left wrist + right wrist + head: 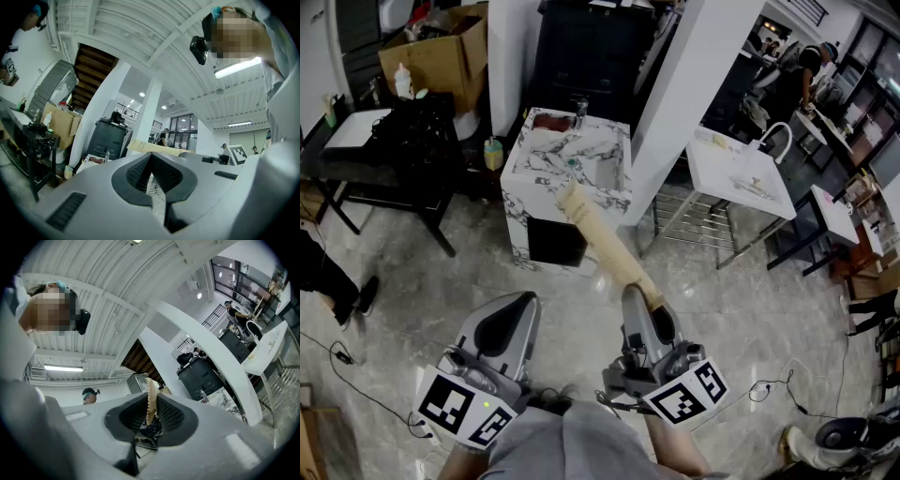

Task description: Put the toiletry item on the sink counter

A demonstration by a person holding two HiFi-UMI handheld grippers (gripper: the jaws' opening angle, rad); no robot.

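Glossy grey floor tiles (487, 258) surround a white, dark-veined marble sink counter (528, 155) in a busy workshop. A right gripper (639, 302) is clamped on the crimped tail of a long beige toiletry tube (602, 236), held aloft and slanting toward the counter, not resting on it. The left gripper (514, 314) hangs beside it, jaws together and empty.

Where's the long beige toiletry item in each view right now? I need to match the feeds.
Head view: the beige toiletry item is at centre, slanting up-left from the right gripper.
Left gripper view: it is a pale bar at centre, beyond the jaw tips.
Right gripper view: it is edge-on at centre, clamped between the jaws.
Shared landmark: the dark cabinet behind the marble sink.
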